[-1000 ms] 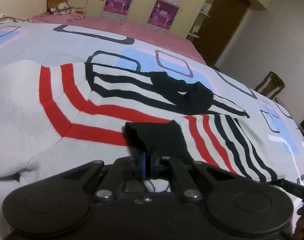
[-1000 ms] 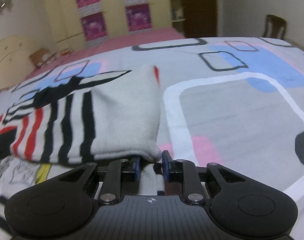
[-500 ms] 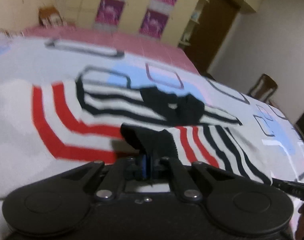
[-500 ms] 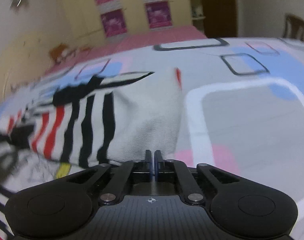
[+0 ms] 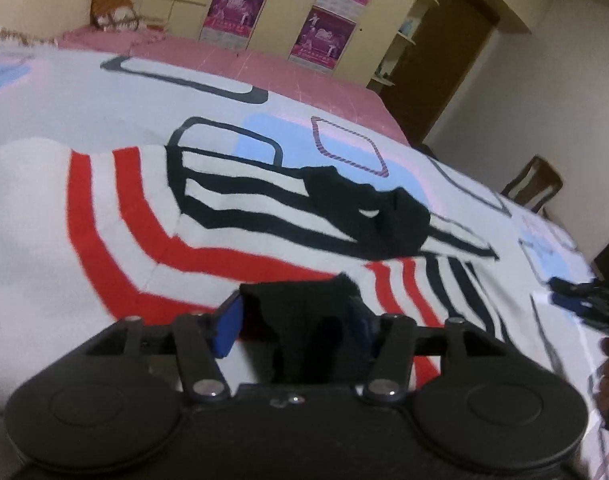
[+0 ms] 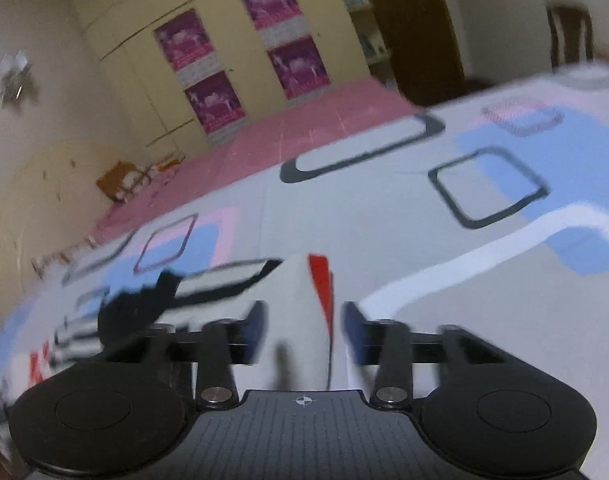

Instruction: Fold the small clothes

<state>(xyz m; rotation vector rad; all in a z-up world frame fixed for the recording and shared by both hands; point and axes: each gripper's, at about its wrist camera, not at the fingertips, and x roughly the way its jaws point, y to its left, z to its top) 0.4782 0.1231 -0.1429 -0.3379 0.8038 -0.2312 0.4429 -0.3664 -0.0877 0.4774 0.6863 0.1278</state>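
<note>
Bedspread (image 5: 84, 108): grey, with black-outlined, blue and pink rectangles; covers the near bed. Pink sheet (image 5: 264, 68) at the far side. Cream wardrobe (image 6: 224, 40) on far wall carries magenta posters (image 5: 234, 10). Brown door (image 5: 440, 64) far right. Wooden chair (image 5: 536, 184) right. Patterned cushion (image 5: 112, 12) far left.

Left tool (image 5: 296, 320): jaws spread wide; blue pads face each other at 9 and 3 o'clock; black knit cloth sits loose in the gap, not pinched.
Left tool pose: low, pointing toward 12 o'clock, rolled slightly so its 3 o'clock side sits lower.
Right tool (image 6: 302, 328): jaws spread wide; dark blue pads stand clear on either side of a white fold of cloth.
Right tool pose: low, aimed toward 12 o'clock, tilted; view blurred.
Right tool seen from left view (image 5: 584, 302): lies at 3 o'clock, too blurred to read.
</note>
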